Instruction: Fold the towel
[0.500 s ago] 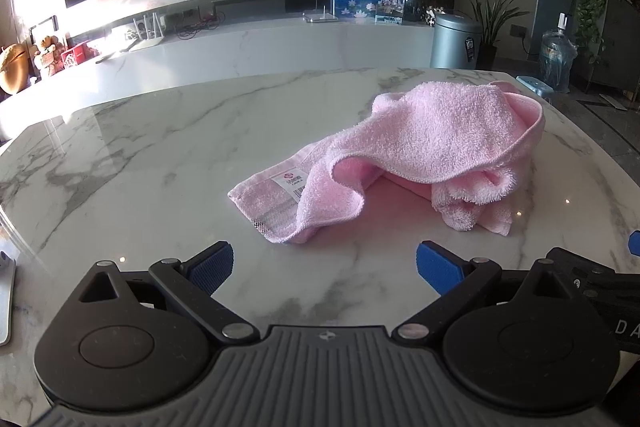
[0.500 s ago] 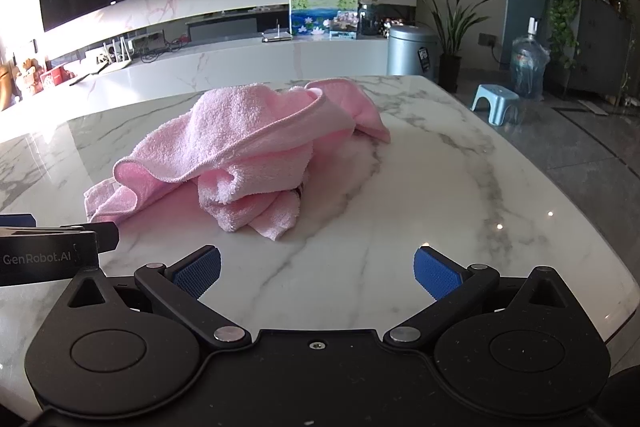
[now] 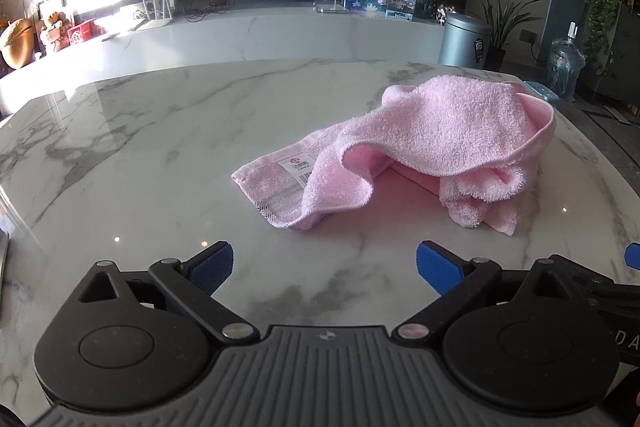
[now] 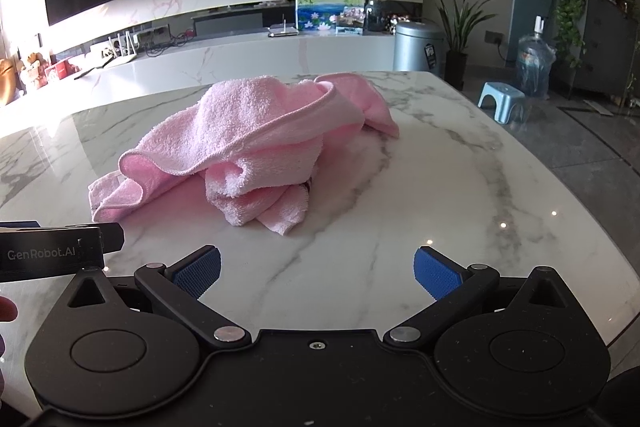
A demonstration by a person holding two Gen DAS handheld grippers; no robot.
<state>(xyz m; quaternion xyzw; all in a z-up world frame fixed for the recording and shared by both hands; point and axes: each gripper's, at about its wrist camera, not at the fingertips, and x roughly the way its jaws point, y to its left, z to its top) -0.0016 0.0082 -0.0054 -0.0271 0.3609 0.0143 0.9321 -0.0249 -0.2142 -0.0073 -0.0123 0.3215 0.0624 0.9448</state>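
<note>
Crumpled pink terry towel point(image 3: 436, 143) lying in a heap on white grey-veined marble table point(image 3: 160, 147), toward its far right edge, labelled corner pointing at the near side. Vs half a sec ago: towel unchanged; both views sitting slightly closer, so grippers are prob. easing in. Left gripper point(image 3: 325, 266) hovering w/ blue-padded fingers spread wide, holding nothing. Right gripper point(image 4: 317, 268) likewise spread, empty, just short of towel's near edge. Folding not begun; looks like approach phase, needs spreading flat first.
</note>
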